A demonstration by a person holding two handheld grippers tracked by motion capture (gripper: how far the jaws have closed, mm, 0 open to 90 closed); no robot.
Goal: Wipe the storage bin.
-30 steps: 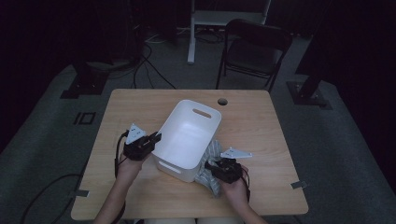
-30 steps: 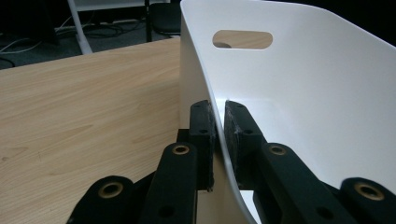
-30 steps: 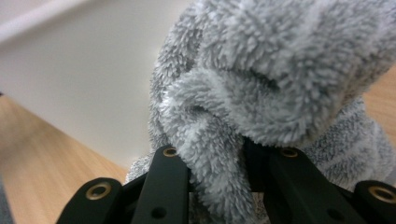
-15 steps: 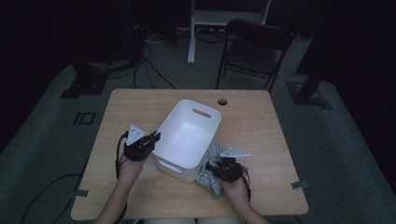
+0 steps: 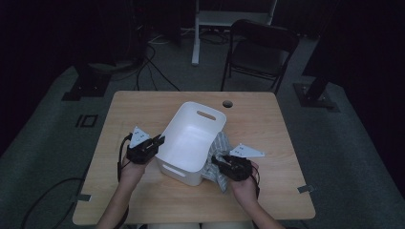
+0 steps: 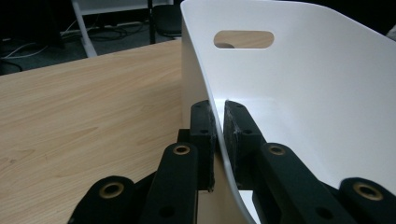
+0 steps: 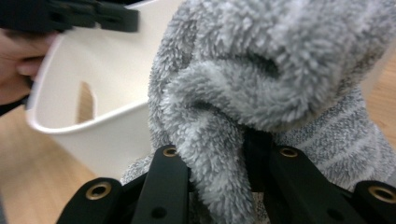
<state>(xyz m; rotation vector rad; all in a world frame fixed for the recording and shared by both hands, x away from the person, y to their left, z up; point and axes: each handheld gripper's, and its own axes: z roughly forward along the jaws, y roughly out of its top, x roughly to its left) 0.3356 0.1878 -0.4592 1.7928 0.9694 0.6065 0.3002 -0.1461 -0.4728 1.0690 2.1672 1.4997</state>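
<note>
A white plastic bin (image 5: 193, 143) with handle slots stands in the middle of the wooden table. My left gripper (image 5: 160, 141) is shut on the bin's left rim; in the left gripper view the thin white wall (image 6: 299, 93) runs between the two black pads (image 6: 203, 130). A fluffy grey cloth (image 5: 218, 162) lies against the bin's right side. My right gripper (image 5: 218, 161) is shut on a bunched fold of that grey cloth (image 7: 261, 79), which hangs over the jaws, with the bin (image 7: 98, 88) just behind it.
The table (image 5: 267, 124) has a round cable hole (image 5: 228, 103) behind the bin. A black folding chair (image 5: 260, 50) and a white stand (image 5: 229, 19) are on the floor beyond the far edge. Cables lie on the floor at left.
My right gripper has lifted a little with the grey cloth in it. The left gripper and the bin have stayed in place.
</note>
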